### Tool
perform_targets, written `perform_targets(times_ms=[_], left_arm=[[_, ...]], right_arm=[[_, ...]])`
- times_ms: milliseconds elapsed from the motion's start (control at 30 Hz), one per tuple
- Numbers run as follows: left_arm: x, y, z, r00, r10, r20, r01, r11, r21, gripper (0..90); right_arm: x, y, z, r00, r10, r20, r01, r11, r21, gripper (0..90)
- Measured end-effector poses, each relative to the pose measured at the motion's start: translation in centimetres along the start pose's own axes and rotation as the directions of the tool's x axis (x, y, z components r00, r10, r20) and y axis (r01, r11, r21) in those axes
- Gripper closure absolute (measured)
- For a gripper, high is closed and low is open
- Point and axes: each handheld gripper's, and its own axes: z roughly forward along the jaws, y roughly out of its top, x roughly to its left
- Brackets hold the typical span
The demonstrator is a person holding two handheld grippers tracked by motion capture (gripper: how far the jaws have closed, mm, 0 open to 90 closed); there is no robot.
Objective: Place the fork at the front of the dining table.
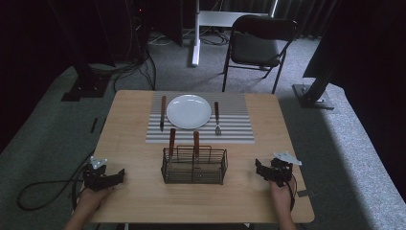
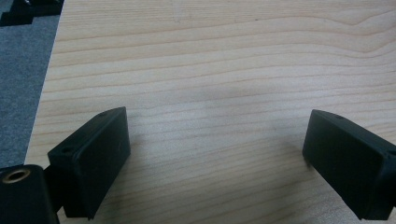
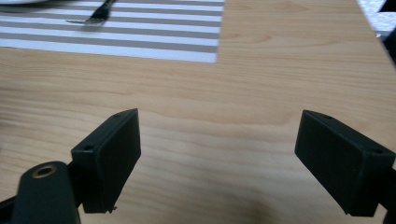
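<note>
A white plate (image 1: 188,111) sits on a grey striped placemat (image 1: 234,132) at the middle of the wooden table (image 1: 134,143). Left of the plate lies a wooden-handled knife (image 1: 163,112), right of it a fork (image 1: 217,117), whose tines also show in the right gripper view as the fork (image 3: 95,15). A black wire basket (image 1: 194,166) in front of the mat holds two wooden-handled utensils (image 1: 172,140) upright. My left gripper (image 1: 111,177) rests open at the front left, with bare wood between its jaws (image 2: 215,154). My right gripper (image 1: 264,171) stands open at the front right, jaws wide over bare table (image 3: 217,154).
A black folding chair (image 1: 261,45) stands beyond the table's far edge. Dark stand bases (image 1: 313,96) and cables (image 1: 43,189) lie on the grey carpet around the table. The table's left edge (image 2: 44,93) runs close to my left gripper.
</note>
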Motion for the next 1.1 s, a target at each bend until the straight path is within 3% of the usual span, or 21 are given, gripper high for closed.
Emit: perform_targets(times_ms=[467,567,733,967,1100], left_arm=[[0.0,0.0,0.0,1.0,-0.002,-0.002,0.002,1.0,0.0,7.4],[0.0,0.0,0.0,1.0,-0.002,-0.003,0.002,1.0,0.0,7.4],[-0.1,0.0,0.0,1.0,-0.003,-0.004,0.003,1.0,-0.001,7.4],[-0.1,0.0,0.0,1.0,-0.005,-0.006,0.005,1.0,0.0,7.4],[-0.2,0.0,0.0,0.9999,-0.01,-0.011,0.01,0.9999,-0.002,7.5]], right_arm=[[-3.2,-3.1,-2.2,0.9954,0.058,0.076,-0.059,0.998,0.008,14.0],[-3.7,-3.5,-2.4,0.9957,0.06,0.071,-0.061,0.998,0.014,14.0],[-4.2,-4.4,-2.7,0.9931,0.046,0.108,-0.05,0.998,0.028,13.9],[-4.4,-4.8,-2.9,0.9924,0.057,0.109,-0.062,0.997,0.04,14.2],[-4.2,-4.7,-2.7,0.9943,0.033,0.101,-0.039,0.997,0.065,14.4]])
